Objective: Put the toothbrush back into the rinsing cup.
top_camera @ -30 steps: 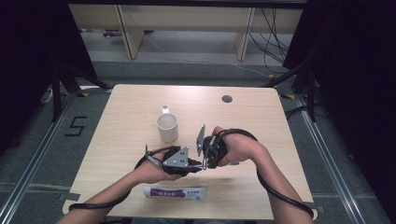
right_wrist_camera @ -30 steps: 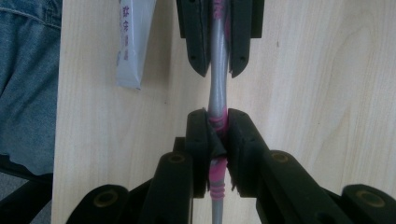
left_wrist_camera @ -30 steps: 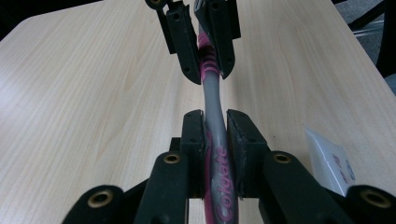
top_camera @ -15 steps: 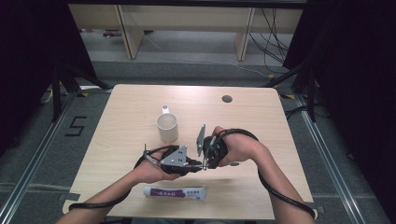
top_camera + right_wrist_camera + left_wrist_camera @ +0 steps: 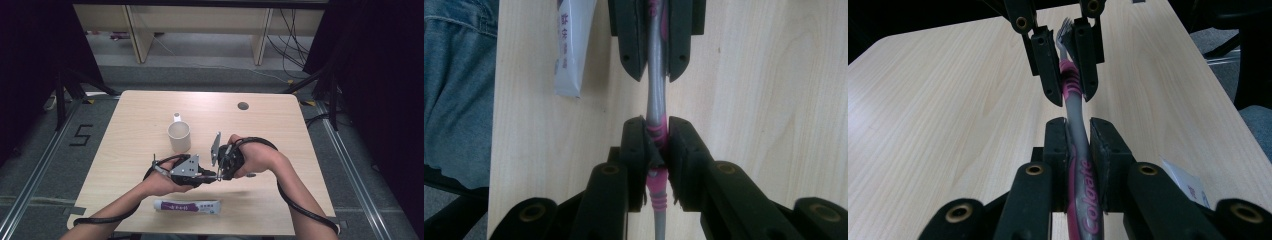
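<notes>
A grey and pink toothbrush (image 5: 1075, 125) hangs level just above the wooden table (image 5: 125, 150), between my two grippers. My left gripper (image 5: 1079, 122) is shut on its printed handle. My right gripper (image 5: 655, 120) faces it tip to tip and grips the pink ribbed neck (image 5: 657, 132); its jaws have just been opening slightly, with the brush still touching both pads. The bristle head (image 5: 1064, 31) pokes out behind the right gripper's jaws. In the high view both grippers (image 5: 218, 175) meet at the table's front middle.
A white mug (image 5: 179, 136) stands just behind the left gripper. A white and purple toothpaste tube (image 5: 187, 205) lies near the front edge, below the hands. A round cable hole (image 5: 243, 106) is at the back right. A person's trouser leg (image 5: 454, 90) borders the table edge.
</notes>
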